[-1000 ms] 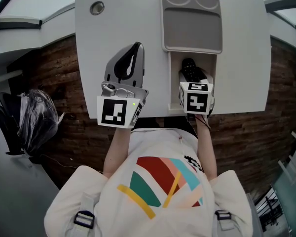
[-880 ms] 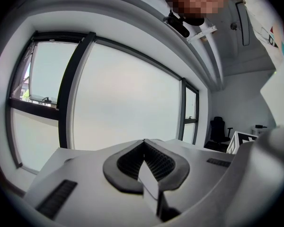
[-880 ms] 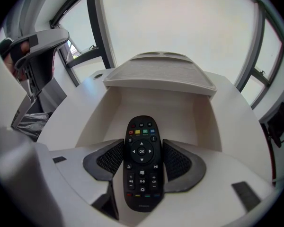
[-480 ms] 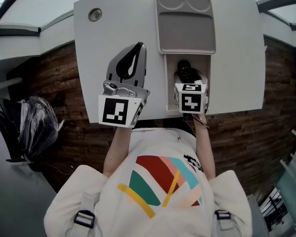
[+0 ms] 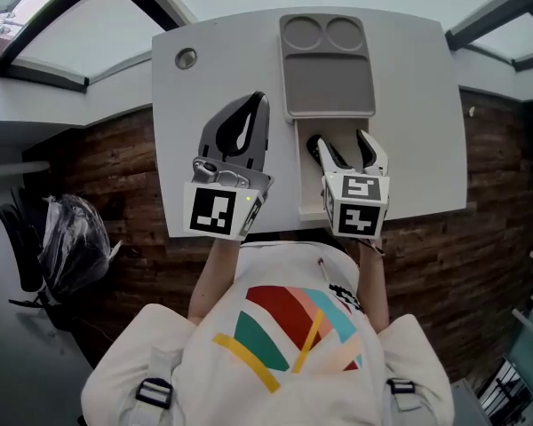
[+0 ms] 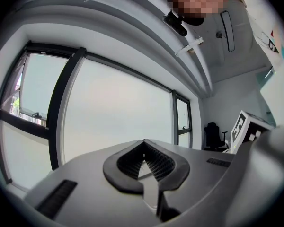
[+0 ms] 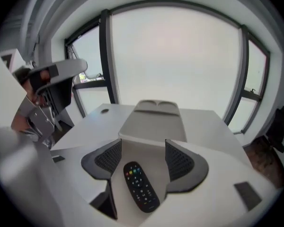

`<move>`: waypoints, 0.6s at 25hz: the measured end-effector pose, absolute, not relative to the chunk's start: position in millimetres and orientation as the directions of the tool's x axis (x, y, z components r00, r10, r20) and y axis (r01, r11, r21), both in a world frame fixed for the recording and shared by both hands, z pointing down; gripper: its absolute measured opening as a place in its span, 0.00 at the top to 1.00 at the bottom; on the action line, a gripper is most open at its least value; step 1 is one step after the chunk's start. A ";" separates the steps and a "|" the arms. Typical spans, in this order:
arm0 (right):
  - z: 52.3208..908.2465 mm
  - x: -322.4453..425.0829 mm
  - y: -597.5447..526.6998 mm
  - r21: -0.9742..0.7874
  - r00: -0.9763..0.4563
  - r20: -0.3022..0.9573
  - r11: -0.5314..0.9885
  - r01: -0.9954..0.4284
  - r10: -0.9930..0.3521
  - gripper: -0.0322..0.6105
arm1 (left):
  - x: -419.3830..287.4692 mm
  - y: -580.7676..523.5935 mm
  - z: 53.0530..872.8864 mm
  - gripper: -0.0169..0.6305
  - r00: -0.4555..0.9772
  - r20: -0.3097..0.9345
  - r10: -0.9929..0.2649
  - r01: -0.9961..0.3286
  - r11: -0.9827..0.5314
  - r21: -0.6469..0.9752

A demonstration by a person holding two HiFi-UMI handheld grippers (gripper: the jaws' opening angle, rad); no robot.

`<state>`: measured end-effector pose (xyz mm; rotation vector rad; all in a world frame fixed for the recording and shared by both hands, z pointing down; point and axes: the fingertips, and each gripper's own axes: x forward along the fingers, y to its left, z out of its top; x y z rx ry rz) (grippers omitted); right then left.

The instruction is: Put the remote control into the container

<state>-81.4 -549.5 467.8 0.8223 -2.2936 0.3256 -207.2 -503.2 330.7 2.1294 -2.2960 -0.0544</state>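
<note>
While the right gripper (image 7: pixel 142 146) had its jaws wide apart, just opened further, its ribbed pads (image 7: pixel 109 156) pressed on nothing. The remote control (image 7: pixel 141 187) lay below between them, buttons up, untouched, on the floor of the open white container (image 5: pixel 300 185). Left gripper (image 6: pixel 143 144) had jaws together, tips meeting, nothing between, held beside the container over the white table (image 5: pixel 409 105). Grey lid (image 5: pixel 327 69) with two round recesses sat at the container's far end.
</note>
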 end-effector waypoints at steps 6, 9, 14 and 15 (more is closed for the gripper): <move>346.0 -85.5 -564.1 -0.048 -0.737 0.378 0.784 -0.620 -0.560 0.63 | -211.6 -496.7 276.3 0.96 -0.095 -0.129 -0.987 -0.995 0.096 0.001; 297.5 -75.7 -567.0 -0.025 -0.744 0.239 0.762 -0.647 -0.623 0.95 | -212.3 -489.7 256.8 0.96 -0.111 -0.154 -0.982 -0.993 0.116 -0.025; 254.5 -78.5 -550.8 -0.059 -0.805 0.096 0.804 -0.592 -0.586 0.95 | -205.5 -474.1 226.4 0.96 -0.128 -0.212 -0.969 -0.988 0.143 -0.056; 252.3 -81.1 -547.9 -0.053 -0.815 0.089 0.814 -0.579 -0.573 0.95 | -203.4 -471.7 222.1 0.96 -0.128 -0.223 -0.966 -0.987 0.145 -0.064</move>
